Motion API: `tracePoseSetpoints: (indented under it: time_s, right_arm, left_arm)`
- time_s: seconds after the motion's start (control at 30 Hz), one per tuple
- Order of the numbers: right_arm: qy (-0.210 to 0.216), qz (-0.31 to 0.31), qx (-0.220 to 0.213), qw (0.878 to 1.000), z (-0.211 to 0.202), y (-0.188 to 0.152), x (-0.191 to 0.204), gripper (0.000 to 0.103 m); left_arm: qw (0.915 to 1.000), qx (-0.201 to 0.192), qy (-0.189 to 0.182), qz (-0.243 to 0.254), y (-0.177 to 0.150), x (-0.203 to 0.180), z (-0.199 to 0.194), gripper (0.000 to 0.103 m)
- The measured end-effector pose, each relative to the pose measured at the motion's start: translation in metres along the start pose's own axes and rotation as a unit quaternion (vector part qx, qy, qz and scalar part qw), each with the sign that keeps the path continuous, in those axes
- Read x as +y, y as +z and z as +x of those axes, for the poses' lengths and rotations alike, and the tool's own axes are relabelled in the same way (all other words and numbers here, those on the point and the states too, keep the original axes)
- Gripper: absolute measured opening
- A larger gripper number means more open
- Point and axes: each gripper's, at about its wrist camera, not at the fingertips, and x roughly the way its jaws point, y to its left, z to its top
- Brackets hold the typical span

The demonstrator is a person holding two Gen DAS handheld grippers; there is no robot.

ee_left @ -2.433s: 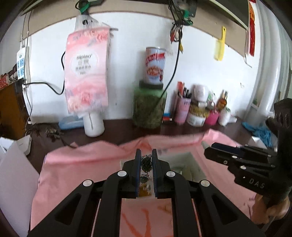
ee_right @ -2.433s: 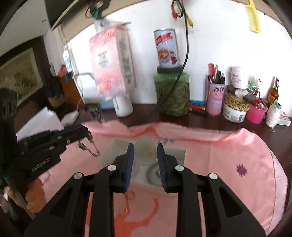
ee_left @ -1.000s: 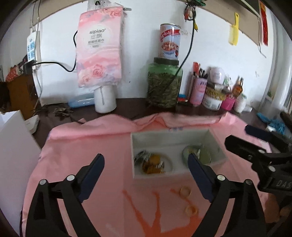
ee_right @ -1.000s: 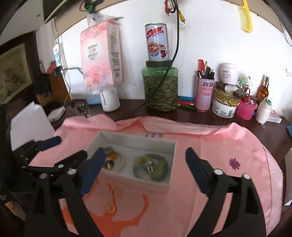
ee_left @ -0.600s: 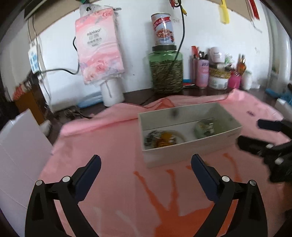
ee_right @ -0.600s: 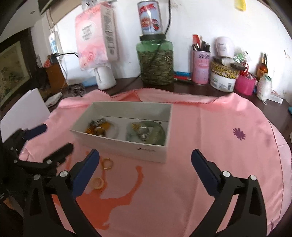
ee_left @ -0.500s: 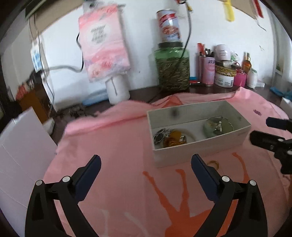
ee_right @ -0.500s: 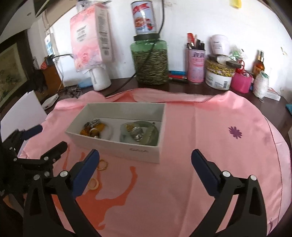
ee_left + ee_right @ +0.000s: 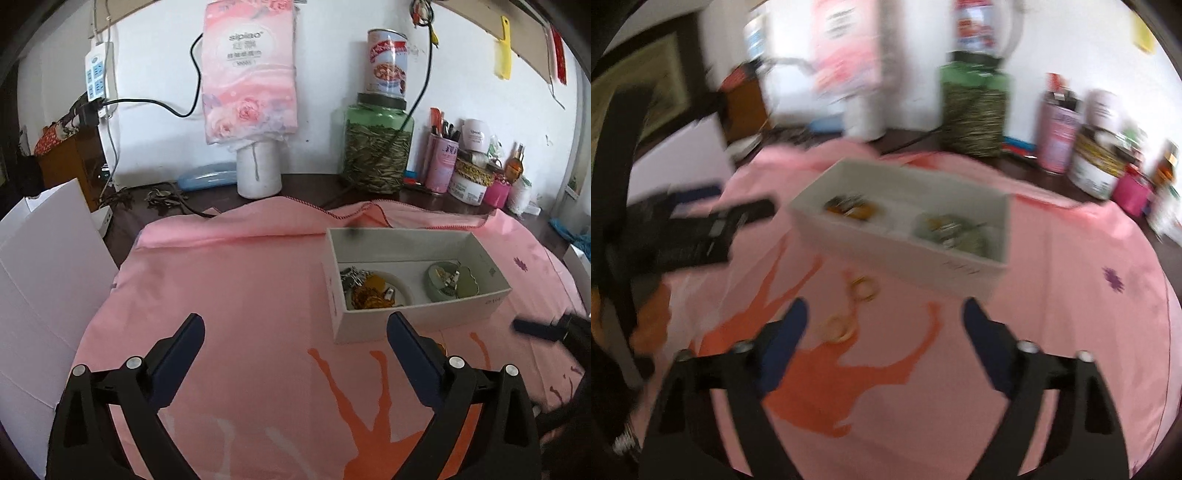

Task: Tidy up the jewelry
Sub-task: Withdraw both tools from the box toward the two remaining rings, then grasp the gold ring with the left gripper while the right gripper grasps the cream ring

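Right gripper (image 9: 884, 319), jaws closing on nothing, hangs above two rings (image 9: 864, 288) beside the white box (image 9: 905, 254); left gripper (image 9: 295, 332) gapes over bare cloth (image 9: 229, 280).

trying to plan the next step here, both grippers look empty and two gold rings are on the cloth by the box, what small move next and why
Probably lower the right gripper onto the nearer gold ring. Its jaws are closing with nothing between them yet, and that ring lies on the pink cloth just ahead of its left finger. The second ring sits closer to the white box. The left gripper is open over bare cloth.
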Motion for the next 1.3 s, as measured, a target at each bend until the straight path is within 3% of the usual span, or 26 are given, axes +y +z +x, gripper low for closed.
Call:
tracePoseSetpoints:
  time_s: [0.17, 0.47, 0.9, 1.03, 1.3]
  right_arm:
    - [0.012, -0.024, 0.027, 0.999, 0.014, -0.007, 0.012, 0.051]
    - [0.018, -0.034, 0.041, 0.998, 0.020, -0.011, 0.020, 0.037]
    - [0.009, -0.048, 0.041, 0.998, 0.023, -0.013, 0.023, 0.035]
    - [0.005, -0.049, 0.040, 0.998, 0.023, -0.013, 0.024, 0.027]
    - [0.000, -0.052, 0.040, 0.998, 0.024, -0.012, 0.023, 0.022]
  left_arm:
    - [0.9999, 0.009, -0.006, -0.004, 0.001, 0.001, 0.004, 0.097]
    - [0.9995, 0.013, -0.010, 0.028, -0.006, -0.013, 0.005, 0.097]
    - [0.9975, 0.020, -0.011, 0.067, -0.016, -0.033, 0.008, 0.097]
    - [0.9969, 0.015, -0.006, 0.076, -0.018, -0.037, 0.007, 0.097]
    - [0.9966, 0.016, -0.005, 0.080, -0.018, -0.038, 0.008, 0.097]
